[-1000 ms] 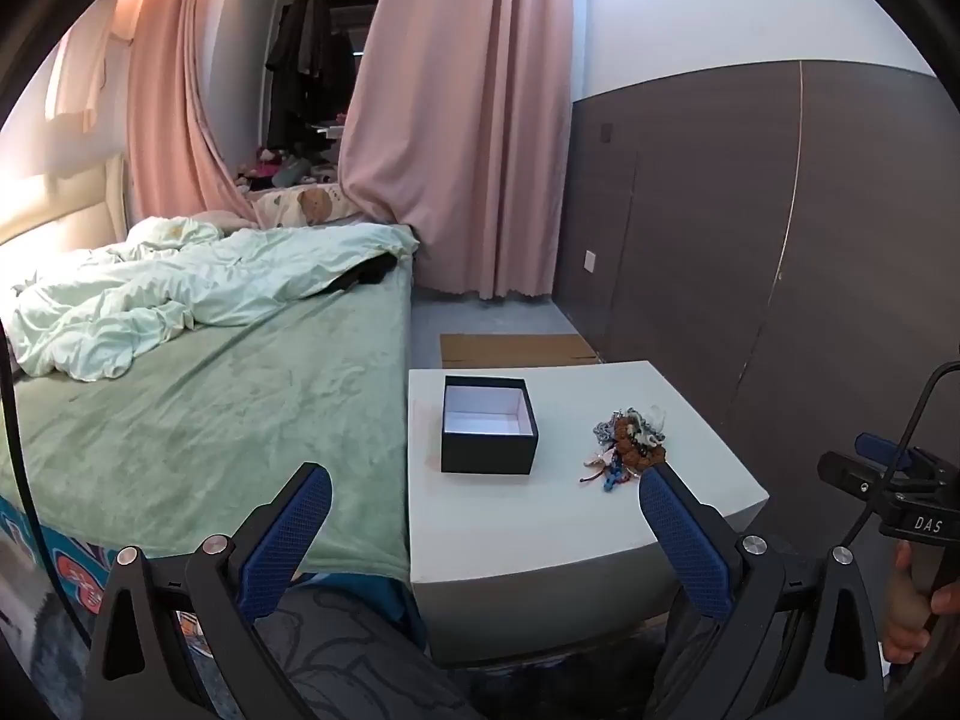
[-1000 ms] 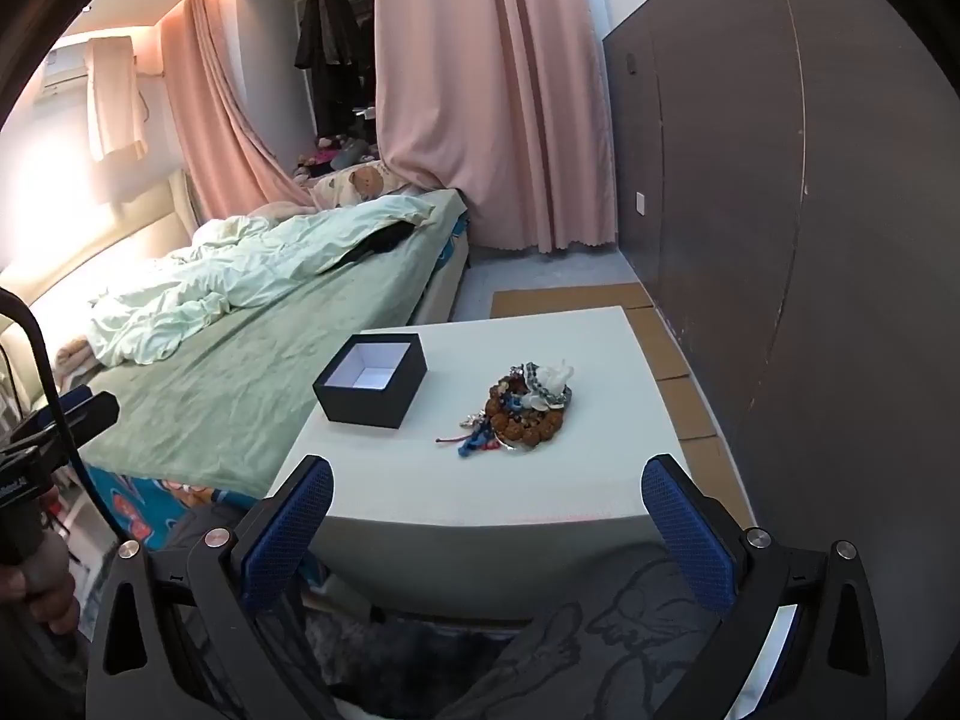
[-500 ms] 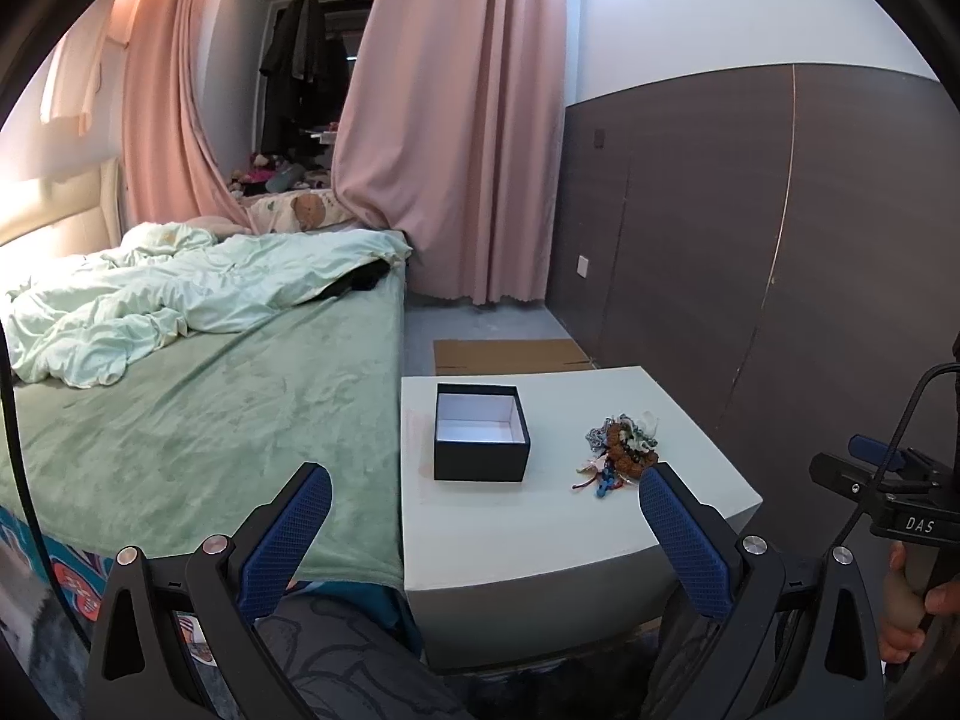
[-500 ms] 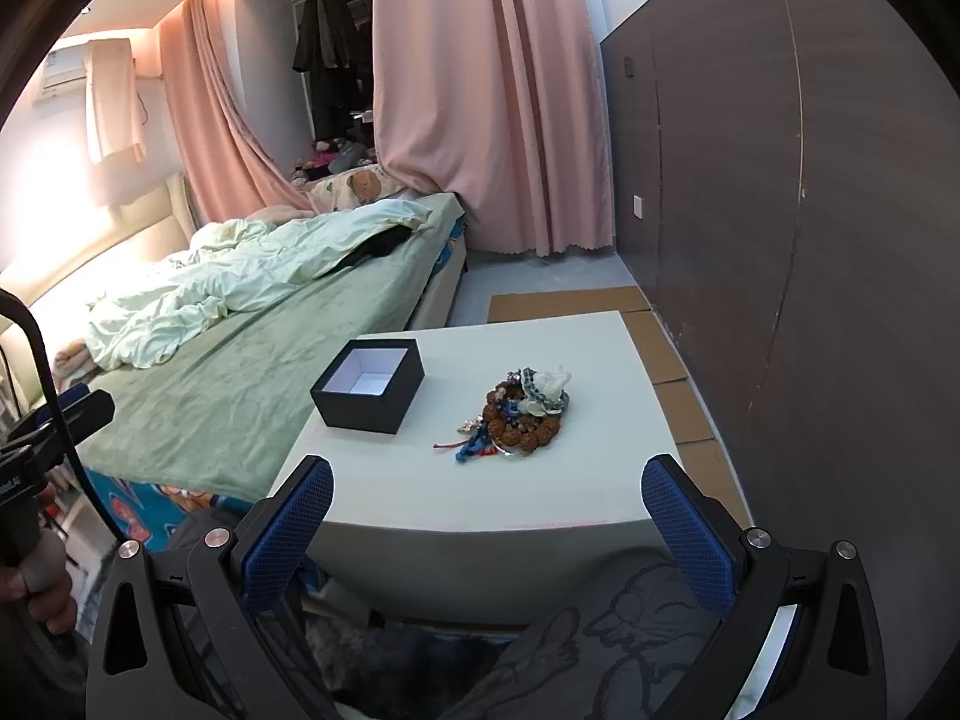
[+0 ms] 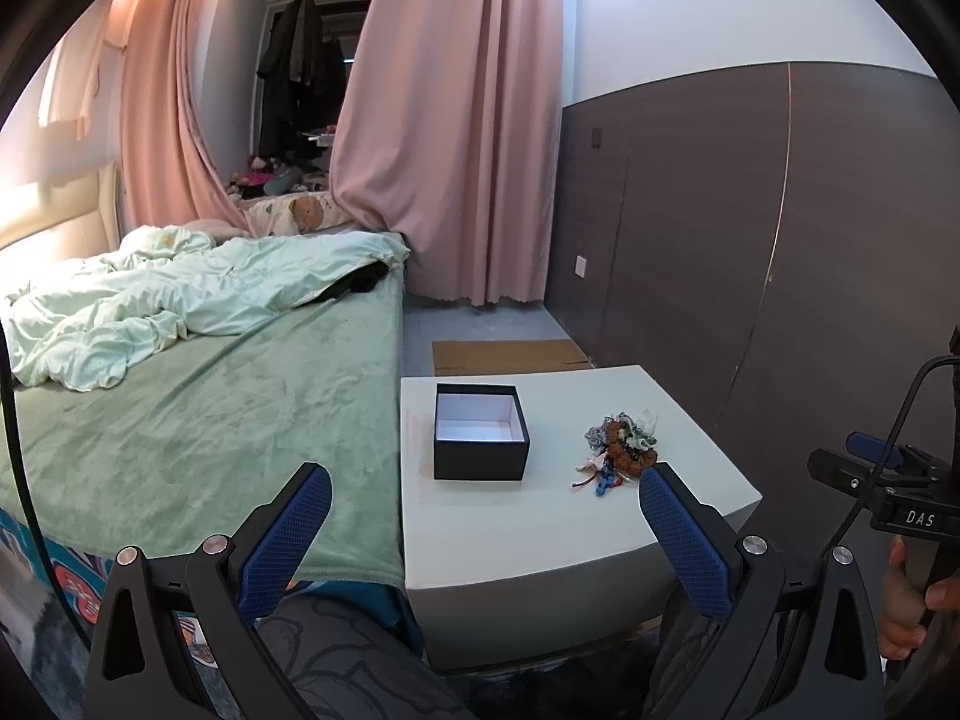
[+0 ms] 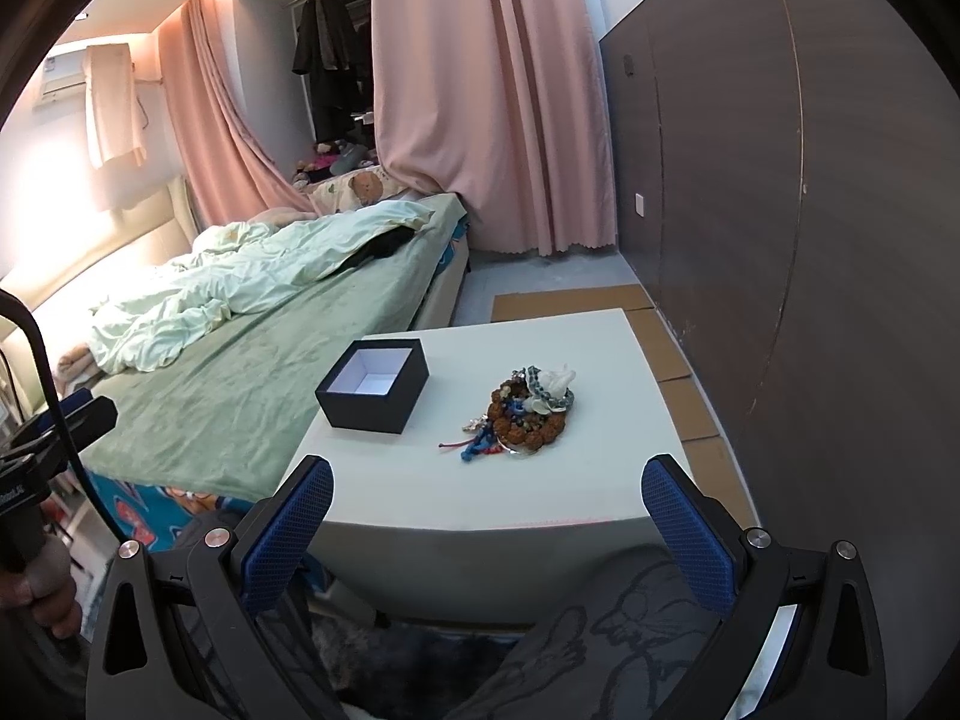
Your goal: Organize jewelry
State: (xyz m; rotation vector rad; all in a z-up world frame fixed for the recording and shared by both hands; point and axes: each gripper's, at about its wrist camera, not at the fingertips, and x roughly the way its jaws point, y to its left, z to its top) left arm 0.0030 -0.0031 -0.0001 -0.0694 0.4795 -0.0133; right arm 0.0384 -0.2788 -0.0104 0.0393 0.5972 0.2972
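A black box [image 5: 480, 440] [image 6: 373, 384] with a white inside stands open and empty on the left part of a white table [image 5: 540, 528] [image 6: 570, 492]. To its right lies a pile of jewelry [image 5: 621, 447] [image 6: 528, 410]: brown bead bracelets, blue and red cords, pale pieces. My left gripper [image 5: 485, 501] is open, held back from the table's near edge. My right gripper [image 6: 487, 489] is open too, also short of the table, with nothing between its fingers. Each gripper shows at the edge of the other's view.
A bed [image 5: 198, 420] with a green sheet and a rumpled pale quilt butts against the table's left side. A dark panelled wall [image 5: 780, 276] runs along the right. Cardboard [image 5: 510, 356] lies on the floor behind the table. Pink curtains [image 5: 456, 138] hang at the back. A person's patterned trousers [image 6: 600, 648] sit below.
Both views have shifted slightly; in the left wrist view the table and box have drifted left and a little lower. Both grippers stay open and the jewelry has not moved.
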